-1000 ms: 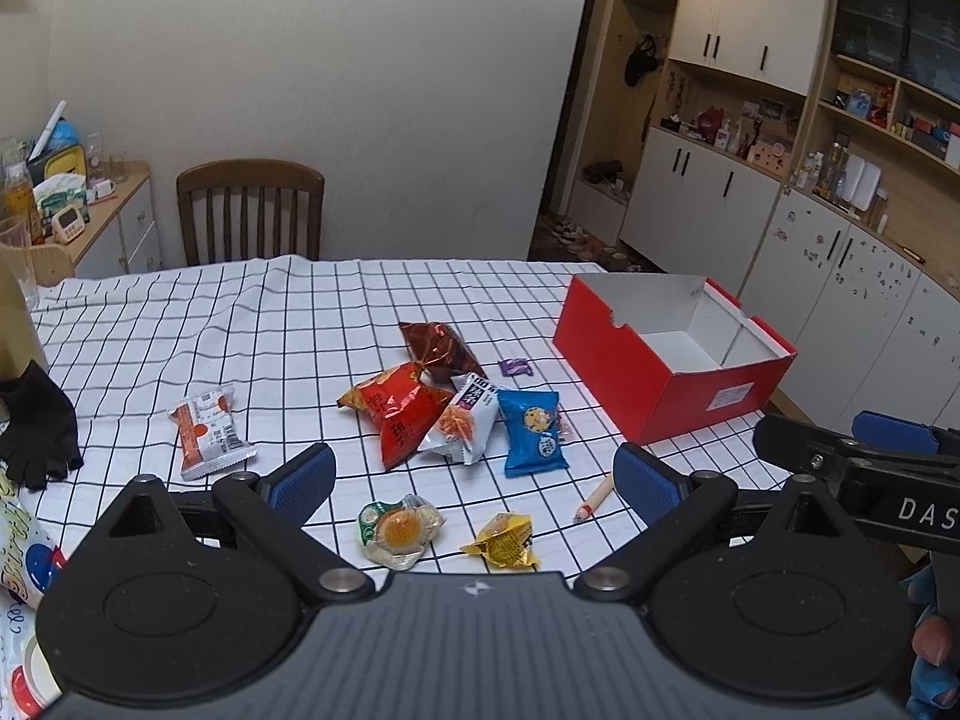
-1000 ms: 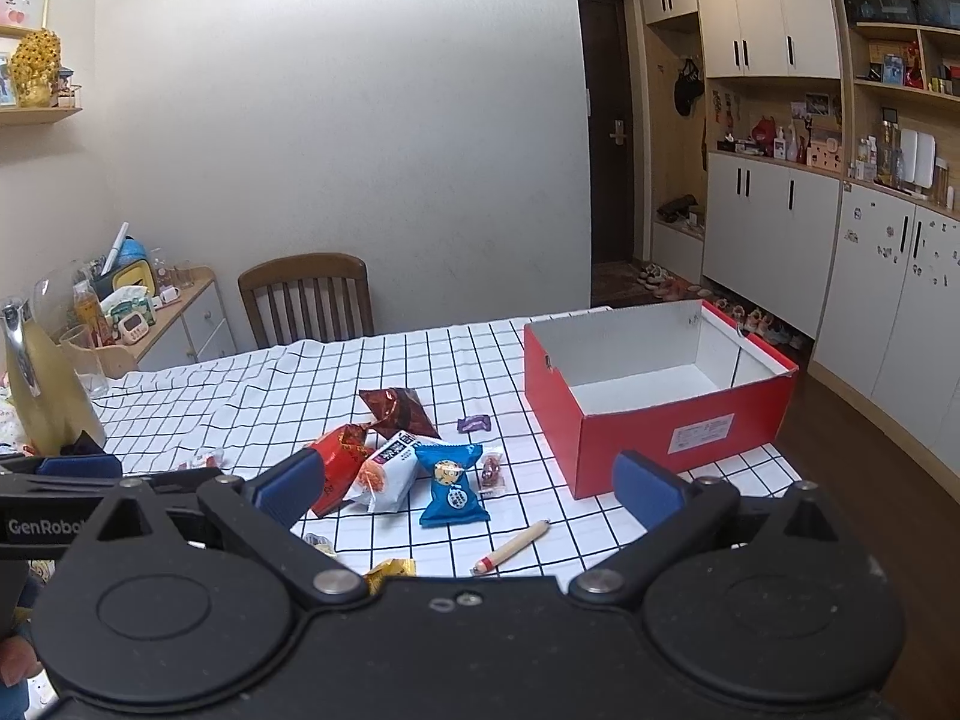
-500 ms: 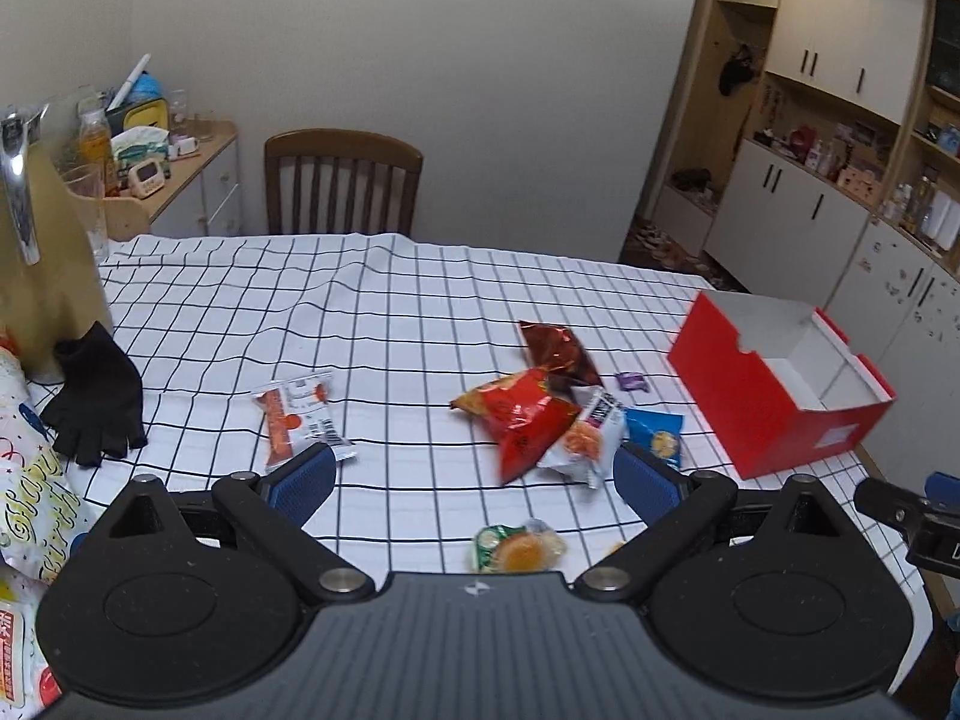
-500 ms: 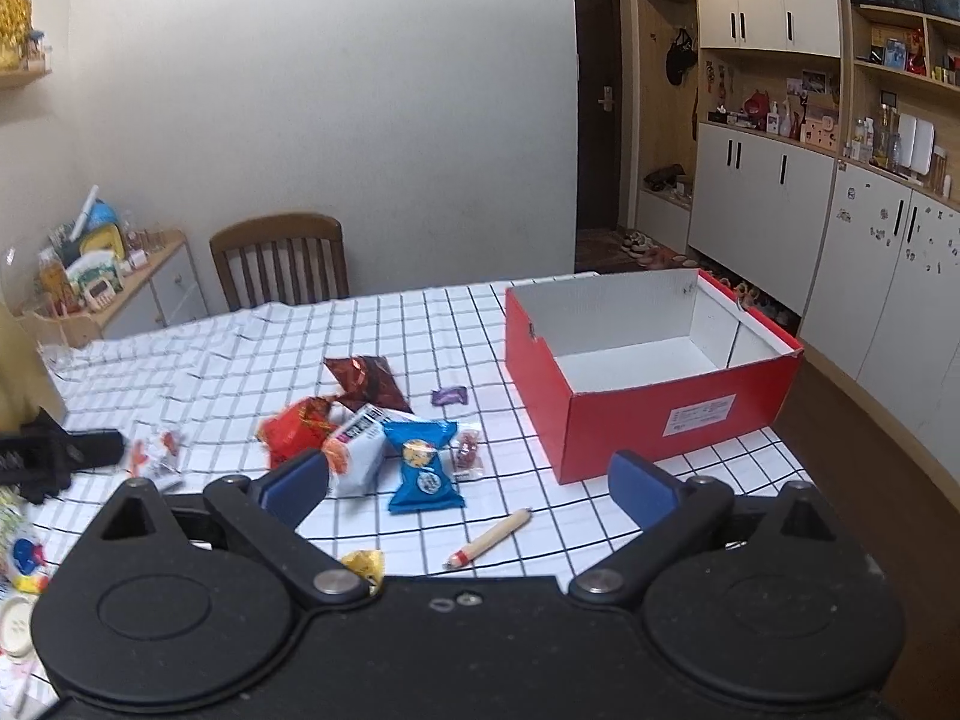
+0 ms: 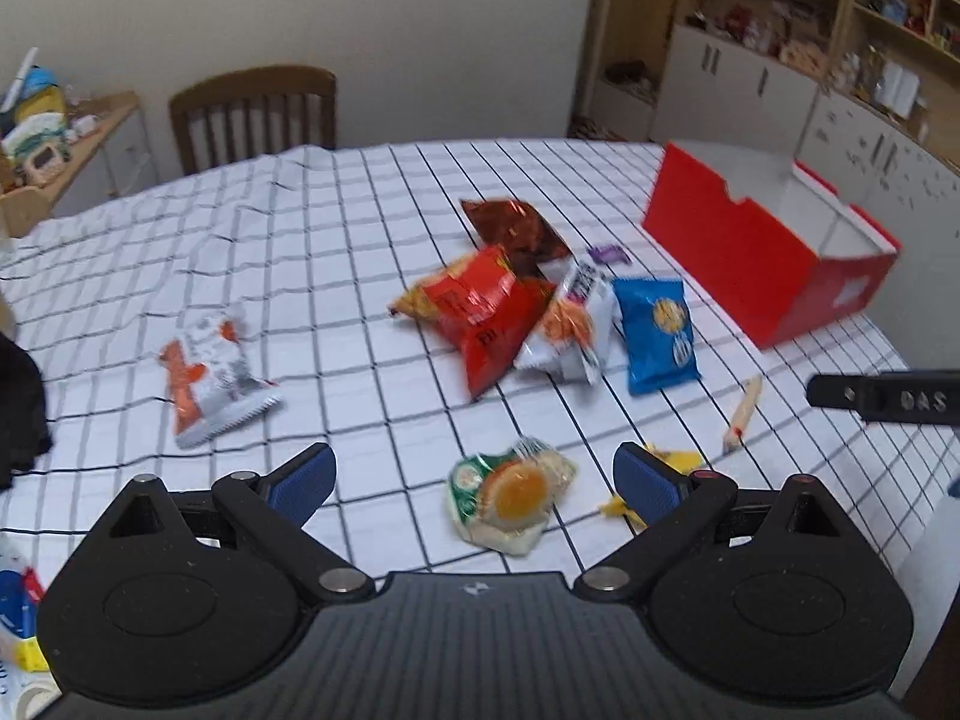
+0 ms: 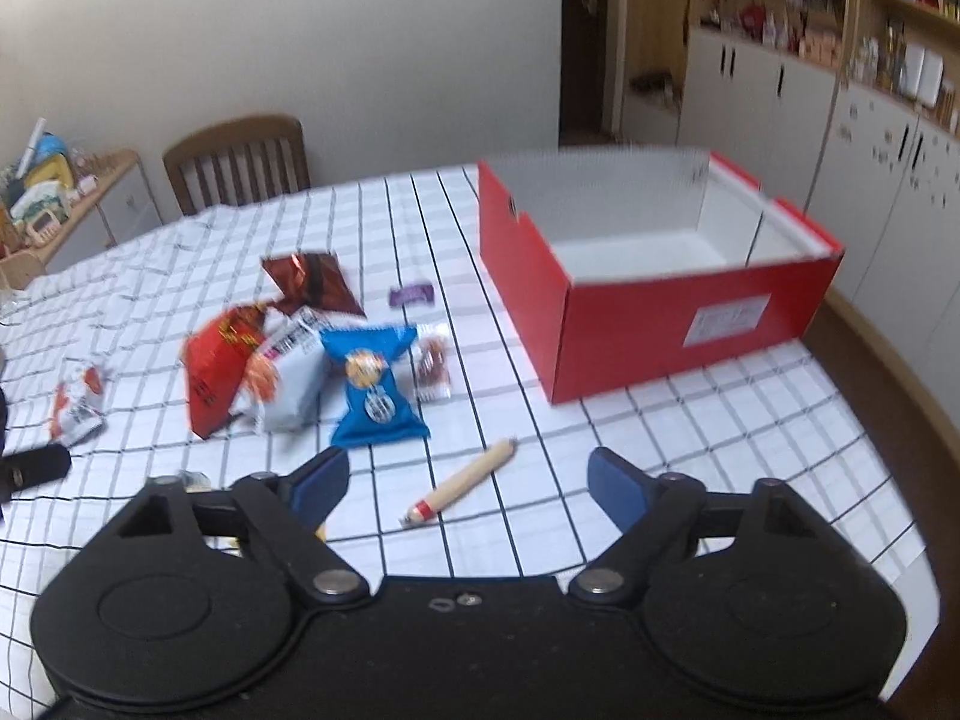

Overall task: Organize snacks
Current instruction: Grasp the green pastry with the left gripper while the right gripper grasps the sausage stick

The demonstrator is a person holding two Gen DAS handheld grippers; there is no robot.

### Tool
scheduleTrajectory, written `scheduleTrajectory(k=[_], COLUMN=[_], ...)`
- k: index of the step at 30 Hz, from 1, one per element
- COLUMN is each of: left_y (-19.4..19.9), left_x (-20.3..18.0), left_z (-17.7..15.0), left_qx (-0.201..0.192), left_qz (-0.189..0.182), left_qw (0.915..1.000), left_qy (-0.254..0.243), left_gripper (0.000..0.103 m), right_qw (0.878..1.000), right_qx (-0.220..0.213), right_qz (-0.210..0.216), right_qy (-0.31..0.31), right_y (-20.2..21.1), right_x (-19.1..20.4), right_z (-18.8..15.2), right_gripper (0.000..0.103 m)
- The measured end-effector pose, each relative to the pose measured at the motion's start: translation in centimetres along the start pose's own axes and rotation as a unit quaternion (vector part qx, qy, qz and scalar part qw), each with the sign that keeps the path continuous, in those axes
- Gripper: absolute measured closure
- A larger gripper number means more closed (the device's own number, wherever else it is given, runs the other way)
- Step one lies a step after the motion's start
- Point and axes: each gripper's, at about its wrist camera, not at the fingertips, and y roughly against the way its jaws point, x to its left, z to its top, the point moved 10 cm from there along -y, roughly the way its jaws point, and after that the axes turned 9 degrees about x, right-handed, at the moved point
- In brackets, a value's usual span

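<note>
Left tongs (image 5: 474,477) and right tongs (image 6: 468,480) are hovering spread and empty above the worktop (image 6: 690,438); snack packets (image 5: 480,312) are lying beside the red box (image 6: 660,312).

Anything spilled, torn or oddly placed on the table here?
Nothing looks spilled or torn. The snack packets lie loose and partly overlapping, the red chip bag against the white packet, and the red cardboard box is empty. The checked tablecloth is rumpled near the wooden chair.
</note>
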Motion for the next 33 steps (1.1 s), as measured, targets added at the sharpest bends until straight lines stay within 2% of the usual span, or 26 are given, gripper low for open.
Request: scheduleTrajectory(k=[4,7,11,17,20,28,31,33], left_y=[-2.1,-3.4,-4.5,-5.7,-6.0,-6.7,-6.9,-6.9], left_x=[-0.3,0.6,0.5,-0.2,-0.1,-0.4,-0.2,0.0], left_z=[-0.6,-0.4,-0.3,-0.8,-0.8,-0.4,-0.3,-0.3], left_qx=[0.029,0.046,0.056,0.07,0.078,0.086,0.087,0.09], left_qz=[-0.014,-0.01,-0.008,-0.009,-0.013,-0.019,-0.019,-0.021], left_qw=[0.9995,0.9985,0.998,0.997,0.9958,0.995,0.9947,0.9942], left_qy=[0.005,0.027,0.028,0.031,0.045,0.048,0.051,0.056], left_gripper=[0.003,0.004,0.004,0.015,0.024,0.037,0.043,0.05], right_qw=[1.0,0.999,0.998,0.996,0.995,0.993,0.992,0.993], right_qx=[0.028,0.04,0.054,0.083,0.093,0.113,0.118,0.119], right_qz=[-0.009,-0.01,-0.011,-0.007,-0.007,-0.02,-0.018,-0.012], right_qy=[-0.009,-0.01,-0.015,-0.028,-0.036,-0.031,-0.028,-0.025], right_y=[-2.6,-4.1,-5.9,-8.2,-9.0,-10.5,-10.8,-10.9], right_x=[-0.4,-0.4,-0.1,0.3,0.5,0.7,0.8,0.9], right_z=[-0.4,-0.4,-0.2,-0.3,-0.2,-0.5,-0.7,-0.8], right_gripper=[0.024,0.03,0.037,0.051,0.054,0.068,0.075,0.082])
